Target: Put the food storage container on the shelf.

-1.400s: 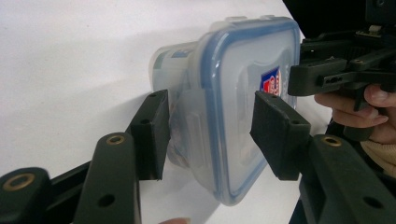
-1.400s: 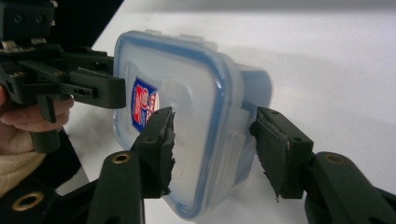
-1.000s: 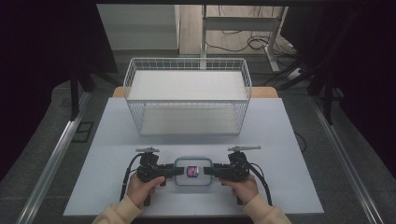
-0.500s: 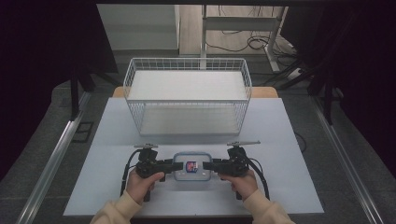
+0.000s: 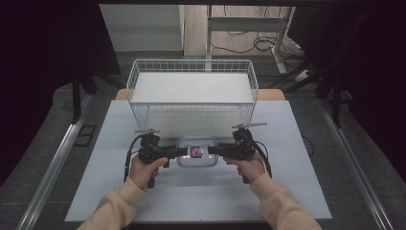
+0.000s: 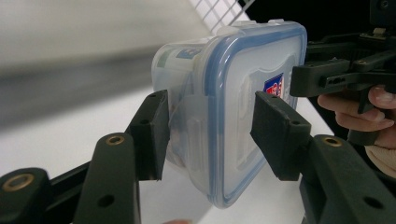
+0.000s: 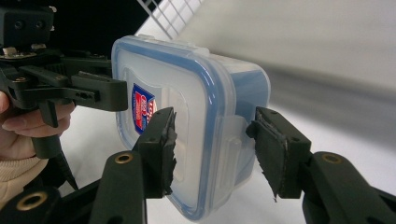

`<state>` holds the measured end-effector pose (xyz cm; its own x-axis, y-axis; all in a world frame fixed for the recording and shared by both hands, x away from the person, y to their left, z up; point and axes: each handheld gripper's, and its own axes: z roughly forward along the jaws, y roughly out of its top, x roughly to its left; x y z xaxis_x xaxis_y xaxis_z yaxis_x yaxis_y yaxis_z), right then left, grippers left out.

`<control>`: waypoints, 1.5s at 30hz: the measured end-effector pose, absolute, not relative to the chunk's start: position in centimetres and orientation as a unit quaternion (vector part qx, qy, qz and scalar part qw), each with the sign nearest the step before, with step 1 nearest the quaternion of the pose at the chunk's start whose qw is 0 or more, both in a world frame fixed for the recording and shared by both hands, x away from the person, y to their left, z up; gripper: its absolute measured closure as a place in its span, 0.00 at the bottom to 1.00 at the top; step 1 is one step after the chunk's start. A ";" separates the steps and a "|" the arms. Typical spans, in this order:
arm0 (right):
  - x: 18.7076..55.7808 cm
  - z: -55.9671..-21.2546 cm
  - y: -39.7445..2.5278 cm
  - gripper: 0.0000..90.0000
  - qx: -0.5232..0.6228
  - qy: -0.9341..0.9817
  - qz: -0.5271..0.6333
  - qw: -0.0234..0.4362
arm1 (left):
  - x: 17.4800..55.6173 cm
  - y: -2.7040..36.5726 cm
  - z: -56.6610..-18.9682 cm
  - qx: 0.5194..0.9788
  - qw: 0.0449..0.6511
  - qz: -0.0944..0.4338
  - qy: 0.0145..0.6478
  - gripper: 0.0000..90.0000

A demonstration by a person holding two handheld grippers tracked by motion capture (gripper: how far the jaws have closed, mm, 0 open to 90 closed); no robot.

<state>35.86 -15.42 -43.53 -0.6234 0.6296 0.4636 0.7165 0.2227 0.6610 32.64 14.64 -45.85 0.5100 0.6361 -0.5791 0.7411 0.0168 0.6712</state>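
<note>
2 grippers meet at a clear plastic box with a blue-rimmed lid, on the white table just in front of the wire basket. The left gripper pinches the box's left end, jaws on lid and underside. The right gripper clamps the right end likewise. The box looks lifted off the table.
</note>
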 end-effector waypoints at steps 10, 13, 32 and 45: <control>38.3 -37.9 -14.6 0.55 -0.412 -0.783 -0.464 0.027 | 34.9 15.4 -40.4 0.697 0.532 -0.024 0.481 0.53; 39.0 -36.5 -14.4 0.55 -0.409 -0.783 -0.467 0.024 | 35.4 15.6 -39.1 0.697 0.536 -0.016 0.477 0.53; 41.9 -31.2 -13.9 0.55 -0.400 -0.780 -0.482 0.005 | 38.3 16.1 -34.4 0.698 0.550 0.003 0.458 0.53; 44.9 -29.3 -13.6 0.55 -0.399 -0.780 -0.482 0.006 | 41.2 16.4 -32.6 0.696 0.551 0.003 0.460 0.53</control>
<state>44.91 -13.60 -29.33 -0.6811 0.6165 0.3950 0.6290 0.2166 0.7466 41.15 16.40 -32.61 0.5776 0.6439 -0.5019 0.6365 0.0298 0.7707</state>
